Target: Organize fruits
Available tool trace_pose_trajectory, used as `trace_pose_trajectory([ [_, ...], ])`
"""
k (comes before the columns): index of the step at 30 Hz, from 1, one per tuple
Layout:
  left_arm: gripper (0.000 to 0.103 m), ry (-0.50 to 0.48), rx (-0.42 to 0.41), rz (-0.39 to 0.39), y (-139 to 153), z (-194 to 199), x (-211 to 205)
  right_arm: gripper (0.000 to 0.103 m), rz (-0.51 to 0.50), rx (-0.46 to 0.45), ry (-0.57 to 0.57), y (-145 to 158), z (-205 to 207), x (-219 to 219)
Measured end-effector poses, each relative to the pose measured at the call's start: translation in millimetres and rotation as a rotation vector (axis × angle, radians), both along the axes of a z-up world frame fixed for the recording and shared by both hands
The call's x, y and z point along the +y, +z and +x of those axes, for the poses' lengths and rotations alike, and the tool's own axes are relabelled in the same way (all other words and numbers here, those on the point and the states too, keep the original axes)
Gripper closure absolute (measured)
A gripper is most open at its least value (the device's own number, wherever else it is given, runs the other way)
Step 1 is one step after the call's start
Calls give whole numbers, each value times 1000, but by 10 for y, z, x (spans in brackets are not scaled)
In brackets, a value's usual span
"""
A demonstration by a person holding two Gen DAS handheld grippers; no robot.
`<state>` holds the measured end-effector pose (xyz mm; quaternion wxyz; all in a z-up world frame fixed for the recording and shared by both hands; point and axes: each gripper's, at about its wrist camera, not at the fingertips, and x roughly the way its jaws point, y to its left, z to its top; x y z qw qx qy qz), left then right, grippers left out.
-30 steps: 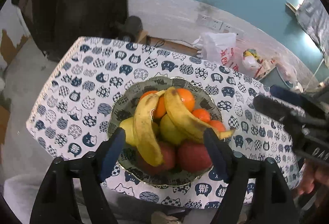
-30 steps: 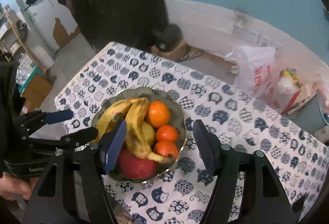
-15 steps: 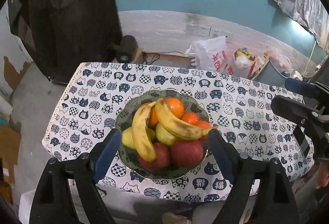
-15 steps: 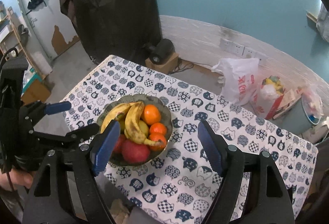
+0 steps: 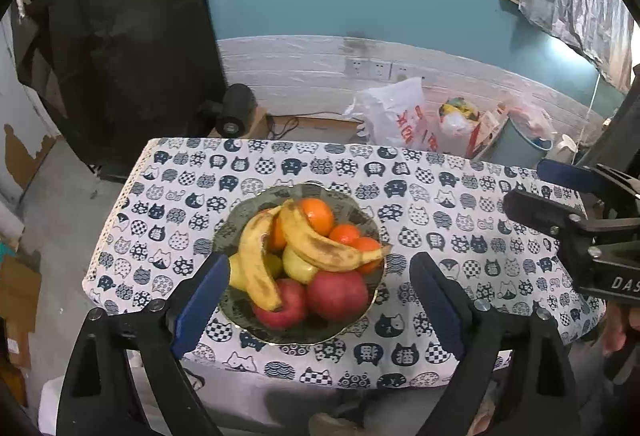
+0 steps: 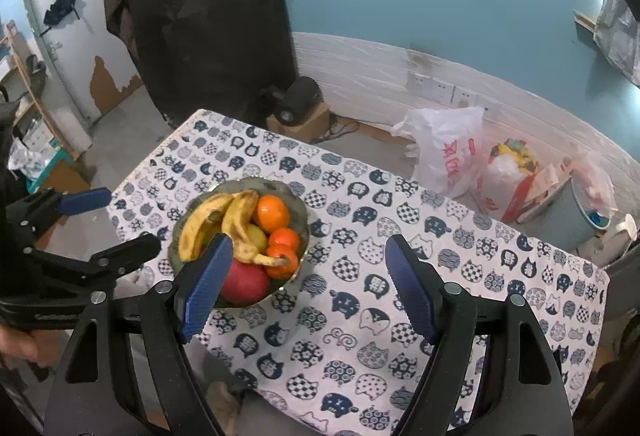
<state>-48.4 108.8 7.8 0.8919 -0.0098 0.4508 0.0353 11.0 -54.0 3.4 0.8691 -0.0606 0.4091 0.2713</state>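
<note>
A patterned bowl (image 5: 248, 206) full of fruit sits on the cat-print tablecloth (image 5: 440, 196). It holds two spotted bananas (image 5: 320, 244), several oranges (image 5: 318, 210), red apples (image 5: 336, 294) and a yellow-green fruit (image 5: 296, 266). My left gripper (image 5: 318, 300) is open and empty, raised above the bowl's near side. My right gripper (image 6: 308, 284) is open and empty, raised to the right of the bowl (image 6: 298, 208); its left finger overlaps the bananas (image 6: 236, 224) in view. The right gripper also shows in the left wrist view (image 5: 560, 204).
The table's near edge and left edge (image 5: 116, 220) drop to the floor. Behind the table are a white plastic bag (image 5: 396, 116), other bags and a bucket (image 5: 520, 144), a black speaker on a box (image 5: 236, 112), and a dark hanging cloth (image 5: 132, 36).
Both grippers have pulled up and back from the bowl, so the bowl looks smaller and more of the table and room shows. Both stay open; the fruit has not moved.
</note>
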Motion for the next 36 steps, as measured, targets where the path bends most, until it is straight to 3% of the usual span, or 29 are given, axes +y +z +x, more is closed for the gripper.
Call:
trace_pose_trajectory([
  [16, 7, -2, 34, 10, -58, 90, -102, 26, 11, 42, -9, -104, 88, -120],
  [36, 5, -18, 21, 18, 5, 80, -158, 26, 14, 30, -3, -64, 43, -130],
])
